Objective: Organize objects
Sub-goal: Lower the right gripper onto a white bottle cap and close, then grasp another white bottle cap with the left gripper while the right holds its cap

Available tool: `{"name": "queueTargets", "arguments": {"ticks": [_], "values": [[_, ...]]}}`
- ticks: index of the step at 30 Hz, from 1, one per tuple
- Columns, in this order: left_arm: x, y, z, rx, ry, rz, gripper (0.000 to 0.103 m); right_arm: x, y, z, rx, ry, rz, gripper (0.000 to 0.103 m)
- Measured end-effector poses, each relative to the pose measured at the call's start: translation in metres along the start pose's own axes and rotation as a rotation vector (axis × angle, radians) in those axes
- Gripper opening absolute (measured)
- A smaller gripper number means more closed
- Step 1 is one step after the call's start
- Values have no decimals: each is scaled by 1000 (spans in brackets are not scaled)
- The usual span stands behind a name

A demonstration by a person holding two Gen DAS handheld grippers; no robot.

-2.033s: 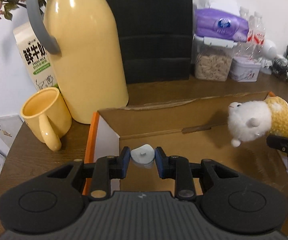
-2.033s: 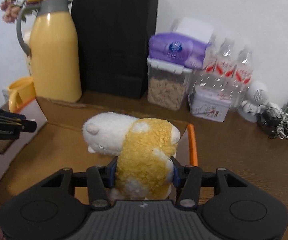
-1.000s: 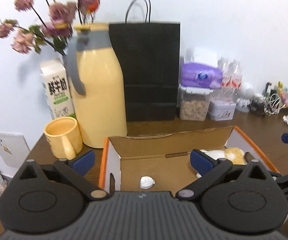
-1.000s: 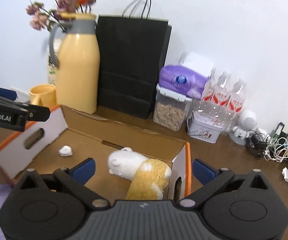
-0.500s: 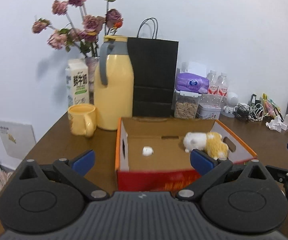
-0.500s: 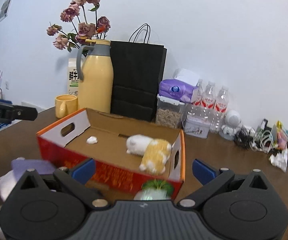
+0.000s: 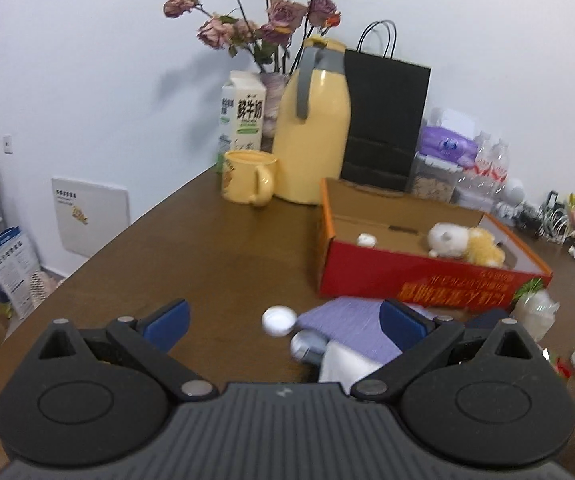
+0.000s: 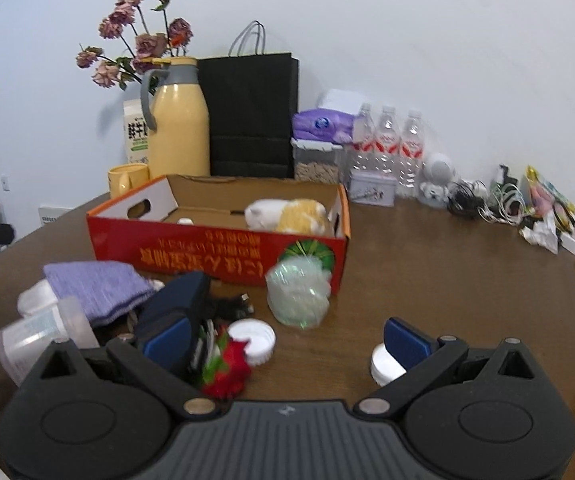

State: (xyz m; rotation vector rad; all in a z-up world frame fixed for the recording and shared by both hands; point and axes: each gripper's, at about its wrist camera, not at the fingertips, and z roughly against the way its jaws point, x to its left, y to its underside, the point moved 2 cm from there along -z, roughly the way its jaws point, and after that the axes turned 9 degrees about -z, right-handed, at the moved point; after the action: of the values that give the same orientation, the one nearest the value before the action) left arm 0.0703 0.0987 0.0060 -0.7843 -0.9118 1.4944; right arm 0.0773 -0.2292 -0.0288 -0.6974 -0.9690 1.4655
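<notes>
Showing only rightward: red flower (image 8: 223,372).

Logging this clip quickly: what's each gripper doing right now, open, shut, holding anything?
Left gripper: open, holding nothing.
Right gripper: open, holding nothing.

Cardboard box (image 8: 223,252): glossy red print outside, raw matt brown inside. Plush toy (image 8: 287,212): fuzzy pile. Purple cloth (image 8: 95,288): ribbed knit. Table (image 8: 427,272): smooth brown wood.
</notes>
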Motion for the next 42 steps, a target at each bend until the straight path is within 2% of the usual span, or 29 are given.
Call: {"name": "queueTargets", "arguments": {"ticks": [8,14,16,18,21,25,29,32,42], "values": [[4,16,-1,47,-9,-7,103,-17,24,-4,47,50,-27,103],[5,18,-5,60,-15,-10,103,-31,25,-15,55,88,-15,102],[6,18,-7,66,-22,-6,103,-39,24,-23,59,110,-17,96],[7,18,-8,68,-32,1,103,-47,22,-34,75,129,-25,78],[8,17,-10,71,-41,4,103,-60,18,-47,91,146,-32,70],[6,16,-14,79,-49,3,103,-69,13,-60,105,160,-29,63],[5,16,-16,84,-54,-3,103,-76,13,-70,133,150,-54,52],[5,16,-18,89,-61,-5,103,-77,13,-71,129,125,-63,39],[9,17,-25,111,-83,-11,103,-64,8,-64,85,67,-53,39]]}}
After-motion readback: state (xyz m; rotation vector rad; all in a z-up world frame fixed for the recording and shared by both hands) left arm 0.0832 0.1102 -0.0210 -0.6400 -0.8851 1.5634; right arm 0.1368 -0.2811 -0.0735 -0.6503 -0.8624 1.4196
